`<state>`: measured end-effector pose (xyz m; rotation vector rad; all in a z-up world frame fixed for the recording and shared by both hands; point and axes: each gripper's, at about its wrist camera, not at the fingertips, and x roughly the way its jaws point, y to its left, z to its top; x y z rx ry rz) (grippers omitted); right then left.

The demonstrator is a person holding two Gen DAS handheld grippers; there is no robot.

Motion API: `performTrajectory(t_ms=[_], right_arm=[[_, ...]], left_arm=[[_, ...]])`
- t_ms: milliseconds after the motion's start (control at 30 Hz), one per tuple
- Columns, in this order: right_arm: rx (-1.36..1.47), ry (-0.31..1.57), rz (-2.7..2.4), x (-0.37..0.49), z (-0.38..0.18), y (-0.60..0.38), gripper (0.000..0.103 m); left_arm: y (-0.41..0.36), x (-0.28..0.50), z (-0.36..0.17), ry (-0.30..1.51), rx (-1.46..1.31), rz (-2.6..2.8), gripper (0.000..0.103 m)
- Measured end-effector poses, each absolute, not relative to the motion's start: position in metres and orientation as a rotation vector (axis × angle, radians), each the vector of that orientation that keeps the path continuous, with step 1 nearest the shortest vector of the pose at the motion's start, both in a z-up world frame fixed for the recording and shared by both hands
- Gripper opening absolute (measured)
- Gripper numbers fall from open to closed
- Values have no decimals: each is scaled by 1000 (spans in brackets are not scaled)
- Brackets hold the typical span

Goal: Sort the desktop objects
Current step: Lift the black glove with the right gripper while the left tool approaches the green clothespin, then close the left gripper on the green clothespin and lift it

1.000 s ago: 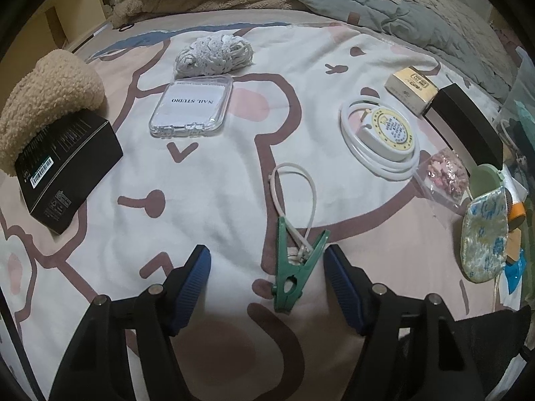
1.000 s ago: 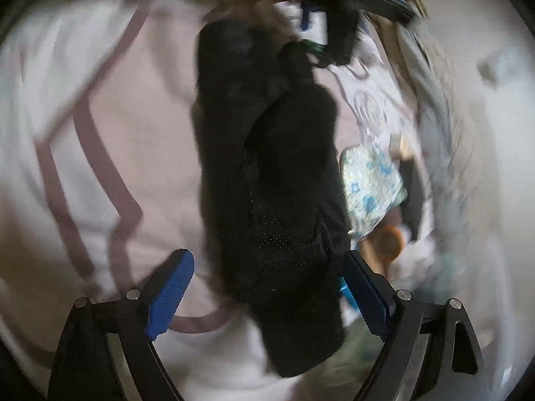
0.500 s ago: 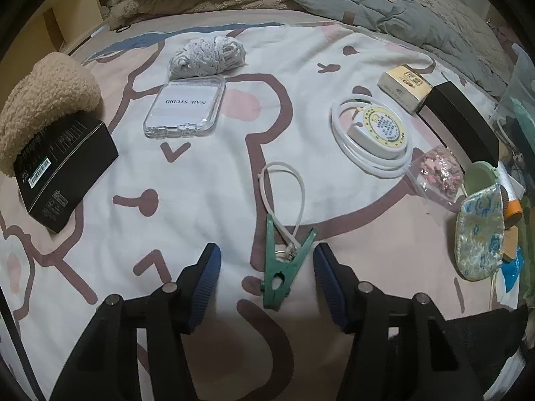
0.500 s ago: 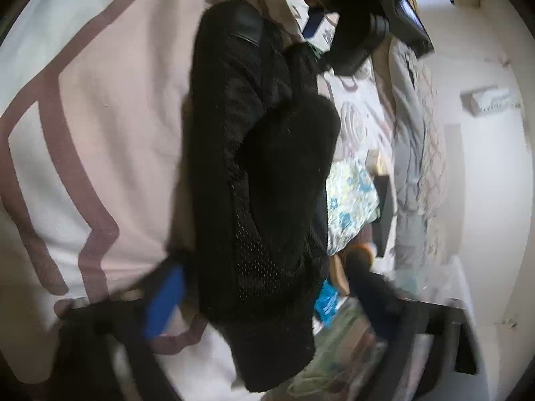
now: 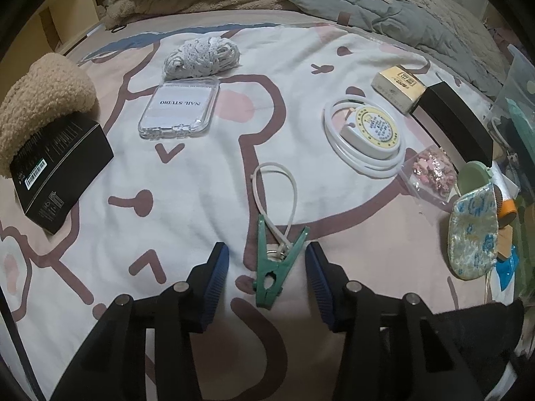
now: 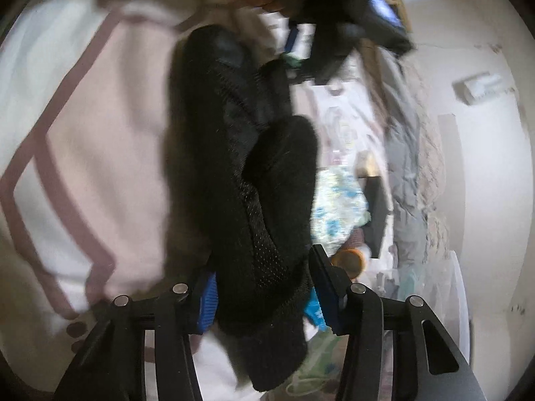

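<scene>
Pick-up step, both claws just been closing: left claw (image 5: 267, 267) part-open around the green clip (image 5: 276, 264) lying on the bed sheet (image 5: 200, 183), pads not yet touching; right claw (image 6: 264, 297) clamps the black glove (image 6: 247, 180); next, finish squeezing and lift.

Cartoon-print bedsheet (image 5: 207, 180), rumpled grey quilt (image 5: 351, 3), white wall (image 6: 485, 167).

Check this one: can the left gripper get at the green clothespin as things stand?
Probably yes. The green clothespin lies flat on the bedsheet between the pads of the left gripper, which have just been closing but do not yet touch it. Nothing blocks either side.
</scene>
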<state>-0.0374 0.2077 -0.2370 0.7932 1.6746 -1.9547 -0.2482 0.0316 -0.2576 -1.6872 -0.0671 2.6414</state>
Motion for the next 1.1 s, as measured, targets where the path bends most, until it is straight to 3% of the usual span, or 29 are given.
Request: performTrajectory(t_ms=[100, 233, 367, 767, 967, 1100], right_arm=[[718, 1709, -2004, -39, -238, 209, 51], [510, 1937, -1908, -26, -268, 201, 51], [475, 2021, -1851, -28, -287, 197, 51], [665, 1989, -1900, -57, -291, 188, 51], [765, 1868, -1973, -73, -276, 185, 51], [699, 1885, -1974, -74, -272, 187, 43]], left_arm=[[32, -247, -257, -56, -1682, 2644, 48], [31, -246, -257, -62, -1682, 2643, 48], [30, -245, -257, -70, -1680, 2640, 48], [24, -243, -258, -124, -1641, 2638, 48], [25, -242, -259, -108, -1620, 2647, 48], [28, -243, -260, -52, -1606, 2668, 53]])
